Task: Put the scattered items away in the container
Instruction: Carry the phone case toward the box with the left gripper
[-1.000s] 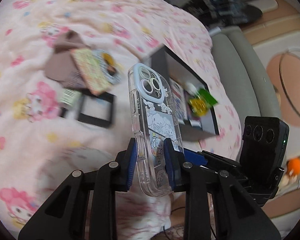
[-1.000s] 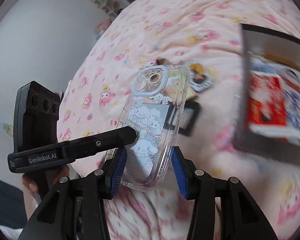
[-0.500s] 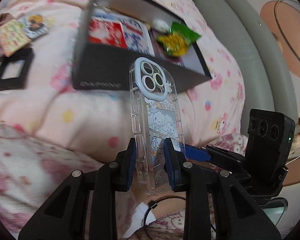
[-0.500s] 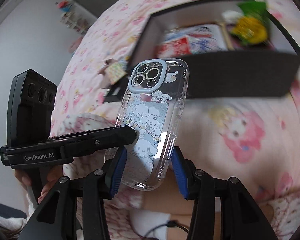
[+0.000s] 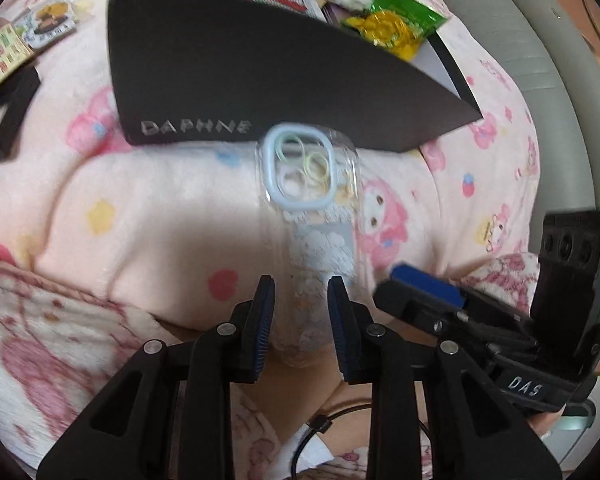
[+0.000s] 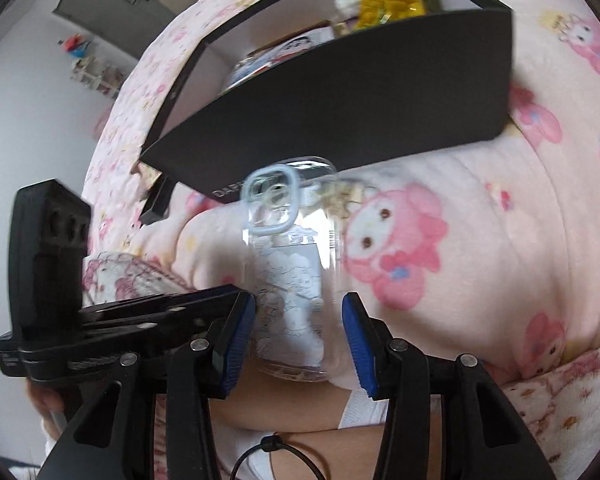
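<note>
A clear phone case with cartoon print is blurred and lies between the fingers of both grippers, over the pink blanket in front of the black box. My left gripper is open, its pads apart from the case. My right gripper is open too, with the case loose between its pads. The black box lettered DAPHNE lies just beyond the case and holds cards and a green-yellow snack packet. The box also shows in the right wrist view.
Loose cards and a round badge lie on the blanket at far left, by a small black frame. A grey sofa edge runs along the right. The person's legs are below the grippers.
Both grippers have opened and let go of the phone case, which has dropped toward the blanket. Both views have moved closer to the black box.
</note>
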The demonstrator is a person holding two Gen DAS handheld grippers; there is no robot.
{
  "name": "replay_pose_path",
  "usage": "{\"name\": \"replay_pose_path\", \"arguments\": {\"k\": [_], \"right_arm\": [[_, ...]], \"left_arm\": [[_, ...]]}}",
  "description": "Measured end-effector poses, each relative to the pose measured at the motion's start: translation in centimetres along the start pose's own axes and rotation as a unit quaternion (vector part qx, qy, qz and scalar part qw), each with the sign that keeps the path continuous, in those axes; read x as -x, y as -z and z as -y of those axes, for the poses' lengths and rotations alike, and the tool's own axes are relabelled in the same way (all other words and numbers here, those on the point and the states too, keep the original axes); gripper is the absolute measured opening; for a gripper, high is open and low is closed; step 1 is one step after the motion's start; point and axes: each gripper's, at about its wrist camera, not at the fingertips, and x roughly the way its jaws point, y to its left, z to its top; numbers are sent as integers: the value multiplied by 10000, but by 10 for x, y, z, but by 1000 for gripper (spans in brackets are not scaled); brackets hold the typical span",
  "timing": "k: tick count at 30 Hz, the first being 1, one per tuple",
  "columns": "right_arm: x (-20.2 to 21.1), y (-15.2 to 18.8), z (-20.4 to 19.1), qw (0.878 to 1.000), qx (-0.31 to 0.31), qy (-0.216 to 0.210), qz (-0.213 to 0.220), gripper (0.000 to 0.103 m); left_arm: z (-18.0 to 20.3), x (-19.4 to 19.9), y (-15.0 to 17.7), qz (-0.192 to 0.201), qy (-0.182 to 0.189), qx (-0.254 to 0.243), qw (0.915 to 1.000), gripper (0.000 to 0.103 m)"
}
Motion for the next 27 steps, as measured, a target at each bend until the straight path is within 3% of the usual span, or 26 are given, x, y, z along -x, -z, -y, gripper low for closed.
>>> {"name": "replay_pose_path", "arguments": {"k": [4,6,10,14,18,22,24,27], "right_arm": [[2,10,2,9996,-235,-143,-18,42],[1,16,2,9993,-326,-192,-49,42],[-12,23,2,9988,-376,77,-299,43],[-19,25,-2,9980,-463,44,-418,43],[-27,31,-6,9974,-473,55,-546,44],[-39,41,-9,9955,-546,-125,-768,44],[-46,43,-11,9946,-583,-248,-828,44],[-49,40,-8,9934,-799,-359,-745,45]], "left_arm": [[-6,3,-18,113,-157,57,9998,34],[-10,-1,-30,102,-68,123,9998,40],[-11,-20,-49,2,189,204,9996,41],[-7,-25,-57,76,162,130,9998,26],[-4,-8,-48,461,23,158,9988,26],[-16,15,-29,942,58,586,9938,25],[-21,20,-15,1093,88,807,9907,19],[-20,27,-2,1213,-270,673,9900,22]]}}
